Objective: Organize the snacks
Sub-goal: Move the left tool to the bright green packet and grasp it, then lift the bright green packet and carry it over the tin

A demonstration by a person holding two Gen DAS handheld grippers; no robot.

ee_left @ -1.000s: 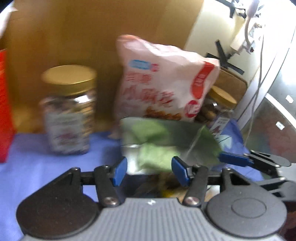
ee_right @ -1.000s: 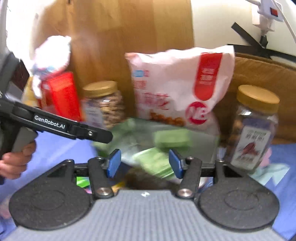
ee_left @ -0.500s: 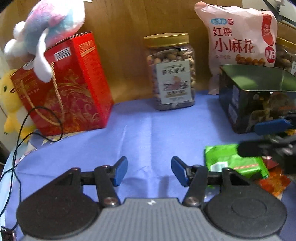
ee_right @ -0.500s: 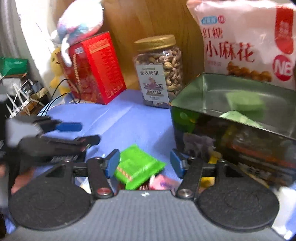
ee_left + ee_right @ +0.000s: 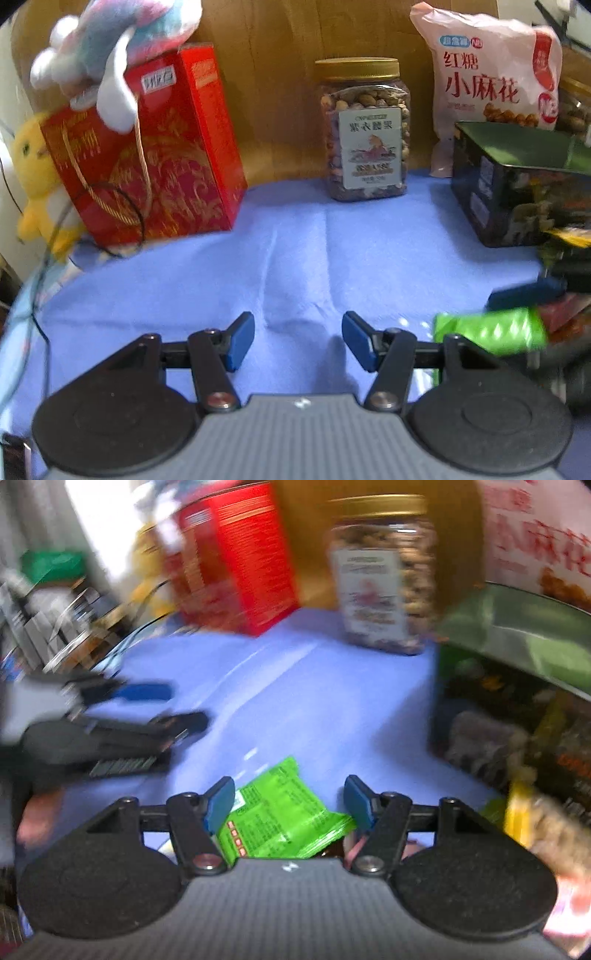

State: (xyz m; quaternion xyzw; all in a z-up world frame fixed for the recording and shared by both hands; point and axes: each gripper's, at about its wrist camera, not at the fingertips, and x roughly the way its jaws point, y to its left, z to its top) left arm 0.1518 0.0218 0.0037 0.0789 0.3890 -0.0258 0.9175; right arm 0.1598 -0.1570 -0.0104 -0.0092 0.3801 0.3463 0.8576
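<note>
Dim, warm indoor light. The left wrist view is mostly sharp, smeared at its right edge; the right wrist view is motion-blurred throughout, with window glare far left. Fisheye bends the edges.

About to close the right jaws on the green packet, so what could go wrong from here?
1. The green packet lies flat on the blue cloth, partly over other wrappers; the open right gripper could pinch cloth or a second wrapper.
2. The left gripper sits close by and could collide.
3. The dark tin stands near, so a wide swing might knock it.
</note>
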